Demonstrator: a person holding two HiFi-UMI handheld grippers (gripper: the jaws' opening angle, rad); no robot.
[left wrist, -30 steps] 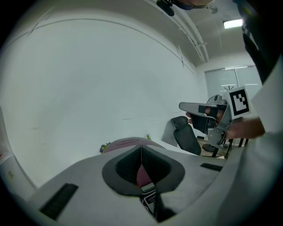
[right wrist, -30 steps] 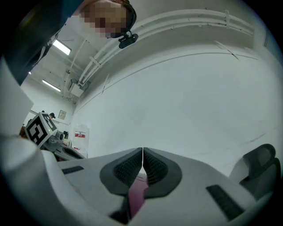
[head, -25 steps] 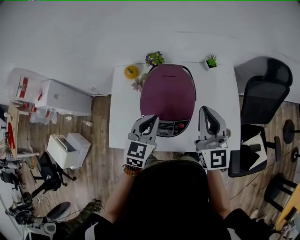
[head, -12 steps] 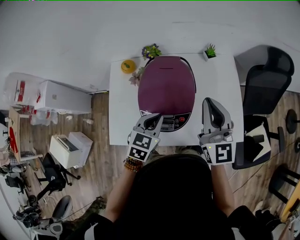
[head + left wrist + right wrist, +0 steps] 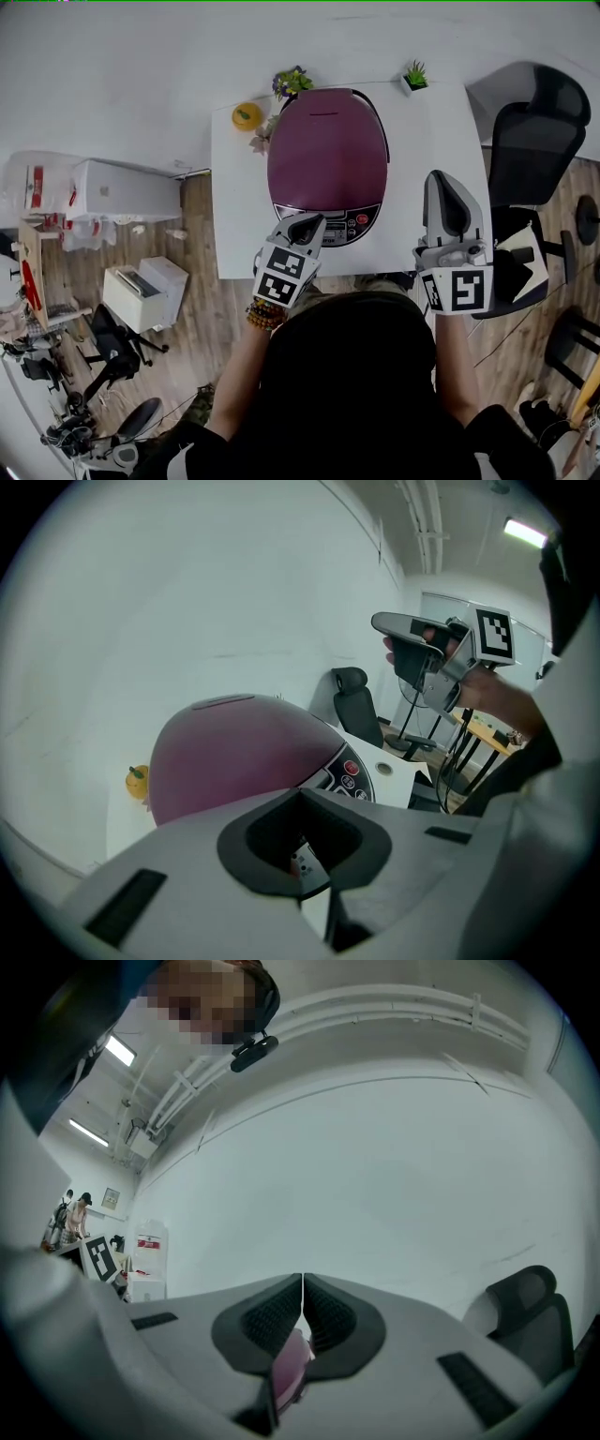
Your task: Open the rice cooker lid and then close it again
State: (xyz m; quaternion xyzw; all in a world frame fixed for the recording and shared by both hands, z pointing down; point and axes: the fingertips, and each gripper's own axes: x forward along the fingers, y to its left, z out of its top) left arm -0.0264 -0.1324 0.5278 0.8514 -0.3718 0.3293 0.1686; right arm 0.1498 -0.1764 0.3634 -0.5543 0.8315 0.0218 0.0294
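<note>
We see the purple rice cooker (image 5: 326, 150) in the middle of the white table (image 5: 234, 234), lid (image 5: 328, 131) down and closed. Its control panel (image 5: 328, 228) faces the person at the near edge, with a red button (image 5: 362, 220) on the panel's right side.

The left gripper (image 5: 311, 223) is at the cooker's front, tips just at the left end of the control panel and pointing down-forward. We cannot tell whether they touch it. In the left gripper view the jaws are closed together with nothing clamped. Only a sliver of the panel shows through the pocket behind the pads, and the purple dome rises right behind the jaws.

The right gripper (image 5: 442, 183) is over the right part of the table, beside the cooker and apart from it. In the right gripper view its jaws are pressed together, ribbed pads (image 5: 281, 1312) meeting, empty. It aims level at the white wall (image 5: 375, 1166), and a bit of purple cooker shows low through the gap under the pads.

Behind the cooker, by the wall:
- a yellow fruit-shaped object (image 5: 247, 116) at back left
- a flower bunch (image 5: 291, 82) next to it
- a small potted plant (image 5: 413, 75) at the back right corner

A black office chair (image 5: 534, 150) stands right of the table.
</note>
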